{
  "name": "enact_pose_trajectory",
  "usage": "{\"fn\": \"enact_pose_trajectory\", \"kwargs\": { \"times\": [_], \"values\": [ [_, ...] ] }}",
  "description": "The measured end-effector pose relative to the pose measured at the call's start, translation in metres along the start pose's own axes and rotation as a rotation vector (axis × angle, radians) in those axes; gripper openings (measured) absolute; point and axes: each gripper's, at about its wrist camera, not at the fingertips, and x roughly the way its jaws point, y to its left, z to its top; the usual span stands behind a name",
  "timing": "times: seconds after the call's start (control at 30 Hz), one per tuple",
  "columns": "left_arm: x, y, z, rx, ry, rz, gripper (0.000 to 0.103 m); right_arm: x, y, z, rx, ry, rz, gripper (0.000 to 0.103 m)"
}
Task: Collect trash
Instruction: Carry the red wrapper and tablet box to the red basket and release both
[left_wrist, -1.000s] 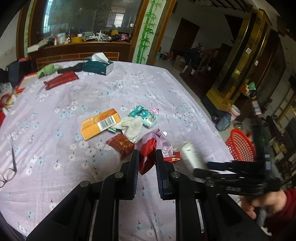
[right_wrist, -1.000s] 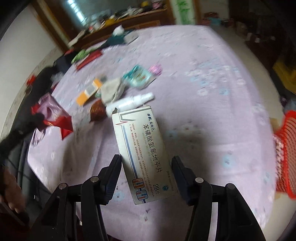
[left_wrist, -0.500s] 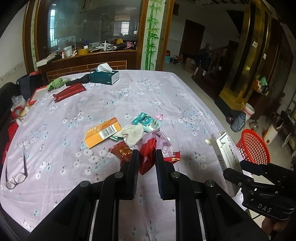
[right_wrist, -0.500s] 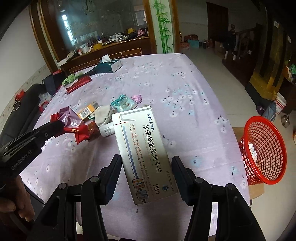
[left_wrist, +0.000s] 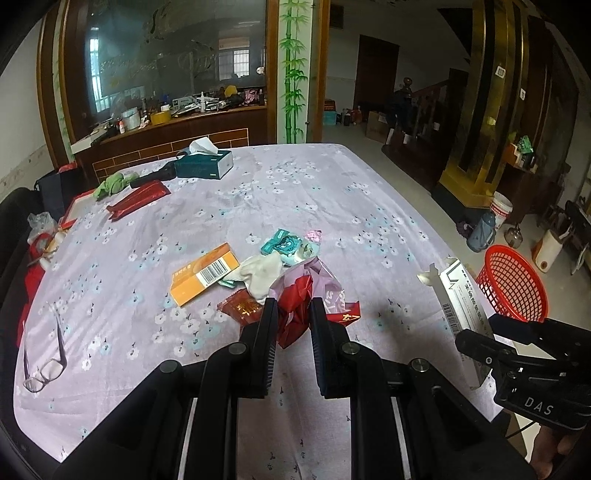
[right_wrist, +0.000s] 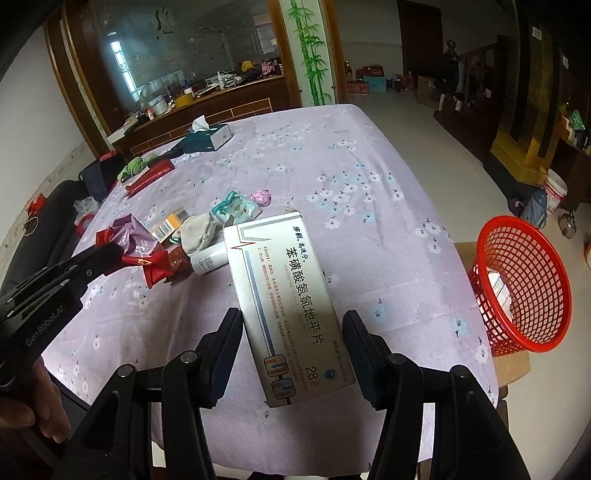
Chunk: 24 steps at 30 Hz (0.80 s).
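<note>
Left hand-held gripper (left_wrist: 293, 314): clamped on red-and-lilac wrapper (left_wrist: 301, 291).
Right hand-held gripper (right_wrist: 291, 332): clamped on medicine box (right_wrist: 288, 295).
Red basket (right_wrist: 524, 280): right of the tabletop (right_wrist: 369, 177).

You're facing wood counter (left_wrist: 184, 127) under big glass panel (left_wrist: 166, 70), bamboo-painted pillar (left_wrist: 293, 70), pale tiled floor (right_wrist: 413, 122), daylight through windows.

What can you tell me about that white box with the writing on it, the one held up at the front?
The white box is a flat cardboard medicine carton with silver-grey stripes, Chinese print, "28" and a barcode on its side. Its far flap is open. The right gripper holds its near end, lifted above the purple tablecloth and tilted slightly, left of the red basket.
</note>
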Motion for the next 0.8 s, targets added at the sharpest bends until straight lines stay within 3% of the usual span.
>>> {"fn": "enact_pose_trajectory", "kwargs": {
  "times": [0.8],
  "values": [
    [0.005, -0.043, 0.002, 0.111, 0.017, -0.033, 0.016, -0.014, -0.039, -0.011, 0.101, -0.015, -0.031, 0.06]
  ]
}}
